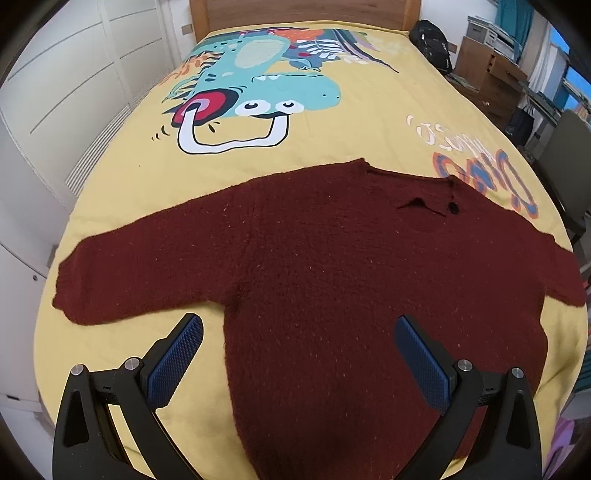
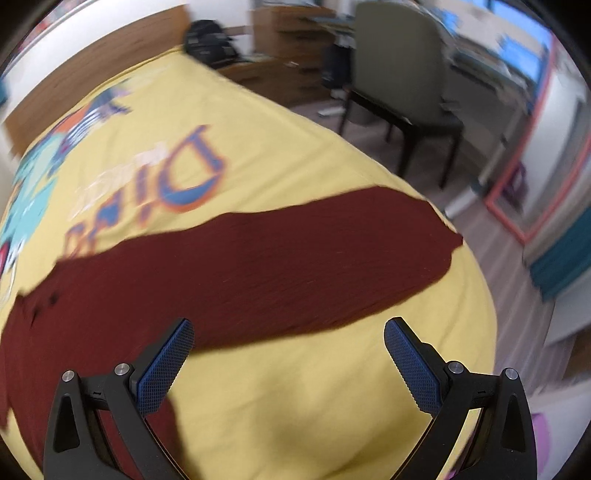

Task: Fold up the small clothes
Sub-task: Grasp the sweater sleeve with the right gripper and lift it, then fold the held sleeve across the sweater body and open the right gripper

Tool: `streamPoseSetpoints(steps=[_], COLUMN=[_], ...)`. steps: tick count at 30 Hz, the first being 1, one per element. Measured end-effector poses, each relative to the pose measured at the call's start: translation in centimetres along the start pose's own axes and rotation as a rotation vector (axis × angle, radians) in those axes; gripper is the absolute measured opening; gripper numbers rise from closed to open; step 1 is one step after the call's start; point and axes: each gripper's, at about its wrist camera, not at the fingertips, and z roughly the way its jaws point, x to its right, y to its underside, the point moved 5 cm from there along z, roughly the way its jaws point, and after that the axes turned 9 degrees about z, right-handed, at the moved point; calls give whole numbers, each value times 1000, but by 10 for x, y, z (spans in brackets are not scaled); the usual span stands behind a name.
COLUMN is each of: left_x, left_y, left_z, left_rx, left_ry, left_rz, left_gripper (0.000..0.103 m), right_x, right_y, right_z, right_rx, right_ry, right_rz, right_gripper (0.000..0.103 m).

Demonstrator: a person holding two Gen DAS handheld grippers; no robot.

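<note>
A dark red knitted sweater [image 1: 325, 266] lies flat on the yellow bedspread [image 1: 332, 129], both sleeves spread out sideways and the collar with a black button toward the far right. My left gripper [image 1: 299, 325] is open and empty above the sweater's lower body, near its left side edge. In the blurred right wrist view the sweater's right sleeve [image 2: 295, 258] stretches toward the bed's right edge. My right gripper [image 2: 288, 332] is open and empty just below that sleeve, over bare bedspread [image 2: 295, 406].
The bedspread carries a cartoon print [image 1: 258, 96]. A wooden headboard [image 1: 303, 11] stands at the far end. White cupboards [image 1: 66, 92] are to the left. A chair [image 2: 399, 92], a black bag [image 1: 432, 40] and shelves stand right of the bed.
</note>
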Motion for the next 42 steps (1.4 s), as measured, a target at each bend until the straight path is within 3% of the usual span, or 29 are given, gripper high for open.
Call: streamPoseSetpoints(steps=[7, 12, 16, 21, 23, 24, 25, 26, 28, 33, 42], left_x=[-14, -21, -25, -25, -26, -27, -27, -27, -28, -32, -45], left_y=[10, 21, 29, 37, 41, 44, 45, 47, 49, 51, 48], left_z=[26, 43, 54, 63, 65, 67, 67, 67, 64, 59, 50], left_rx=[-38, -83, -111, -142, -154, -163, -167, -170, -168, -155, -117], left_ry=[8, -16, 7, 8, 13, 11, 8, 4, -1, 0, 9], left_rz=[-35, -24, -48, -37, -48, -48, -44, -39, -35, -44, -81], left_gripper=[102, 102, 102, 102, 102, 102, 102, 102, 102, 102, 102], right_x=[67, 96, 108, 111, 112, 112, 114, 113, 112, 68, -68], right_y=[-22, -24, -27, -38, -45, -47, -47, -50, -59, -71, -75], right_z=[77, 102, 114, 120, 126, 130, 131, 129, 119, 63, -59], right_rx=[-103, -133, -145, -127, -130, -143, -155, -153, -141, -47, 93], right_ry=[87, 72, 68, 81, 69, 69, 57, 39, -12, -93, -288], right_rz=[210, 341, 399, 383, 387, 379, 381, 390, 412, 255, 4], right_gripper=[103, 103, 102, 81, 60, 55, 37, 13, 13, 12, 12])
